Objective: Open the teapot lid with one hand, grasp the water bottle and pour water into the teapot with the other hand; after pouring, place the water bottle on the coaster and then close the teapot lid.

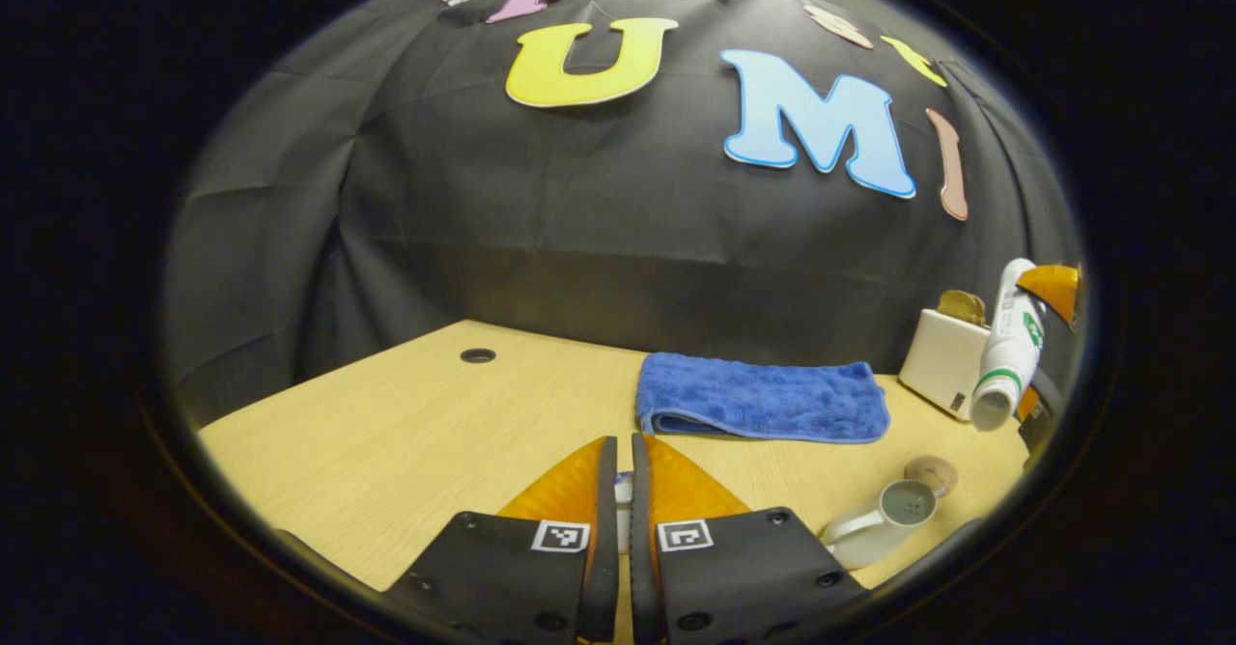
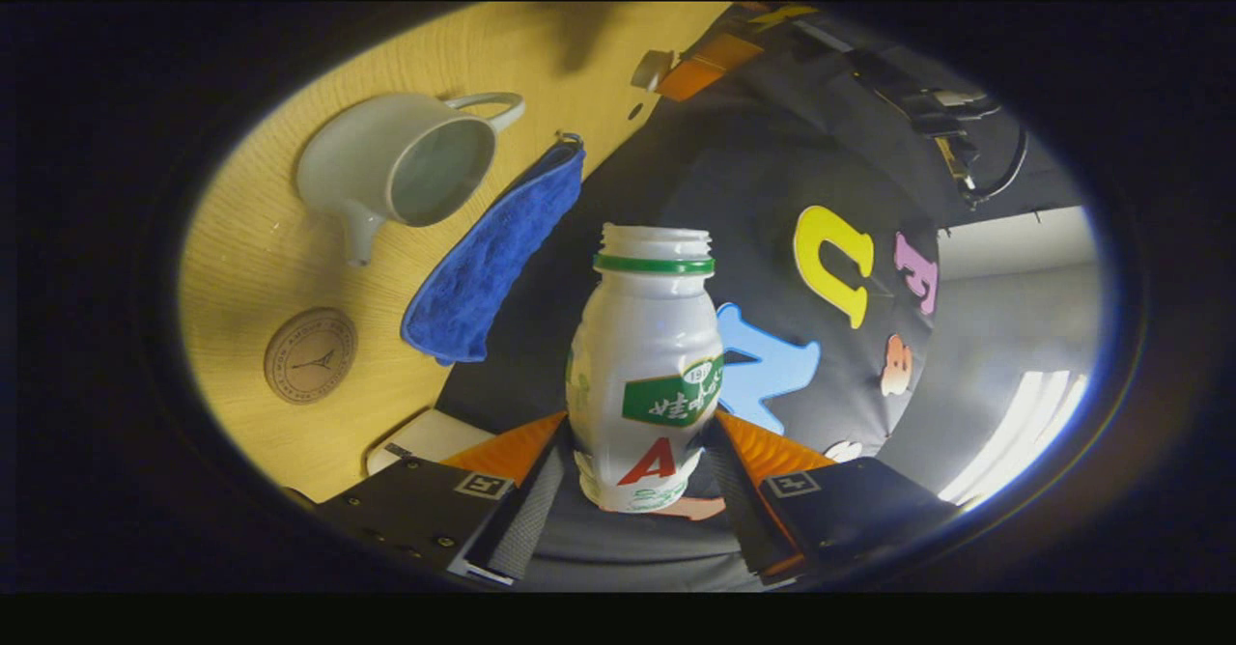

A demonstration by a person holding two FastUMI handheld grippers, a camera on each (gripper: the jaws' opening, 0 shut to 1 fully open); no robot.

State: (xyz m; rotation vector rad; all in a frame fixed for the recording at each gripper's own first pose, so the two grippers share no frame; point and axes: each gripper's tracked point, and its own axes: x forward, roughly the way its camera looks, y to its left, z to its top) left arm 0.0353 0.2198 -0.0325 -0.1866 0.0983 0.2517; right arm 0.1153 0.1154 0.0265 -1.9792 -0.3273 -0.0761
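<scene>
L gripper [image 1: 623, 476] nearly closed; R gripper [image 2: 642, 457] clamped, tilted.

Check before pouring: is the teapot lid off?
Off: in the right gripper view the teapot mouth gapes open, hollow interior showing.

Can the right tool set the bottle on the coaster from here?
Probably yes. The right tool grips the bottle, tipped over the open teapot; the coaster beside it lies bare, with nothing on it.

A pale wooden table [image 1: 406, 433] with a round cable hole [image 1: 477, 355] stands against creased black cloth wall [image 1: 579, 201].
</scene>
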